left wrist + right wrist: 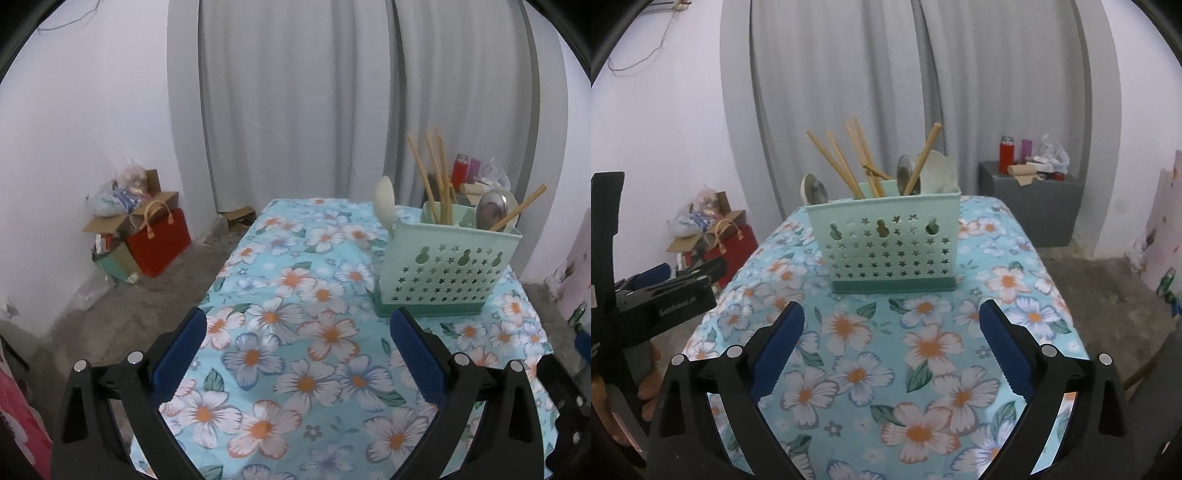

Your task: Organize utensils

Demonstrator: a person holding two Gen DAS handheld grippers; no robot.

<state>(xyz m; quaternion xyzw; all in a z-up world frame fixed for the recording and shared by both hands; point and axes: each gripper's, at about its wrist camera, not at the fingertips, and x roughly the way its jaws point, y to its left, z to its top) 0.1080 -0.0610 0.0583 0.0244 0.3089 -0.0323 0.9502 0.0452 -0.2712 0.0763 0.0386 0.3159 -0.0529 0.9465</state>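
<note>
A pale green utensil holder (447, 269) with star cut-outs stands on the floral tablecloth (314, 350); it also shows in the right wrist view (886, 247). It holds wooden chopsticks (846, 162), metal spoons (905, 173) and a white spoon (384, 199). My left gripper (298, 325) is open and empty, to the left of and nearer than the holder. My right gripper (892, 321) is open and empty, just in front of the holder. The left gripper (665, 288) also shows at the left edge of the right wrist view.
A red bag (159, 243) and cardboard boxes sit on the floor at the far left wall. A grey stand (1030, 203) with a red bottle (1005, 155) and clutter is behind the table on the right. Grey curtains hang behind.
</note>
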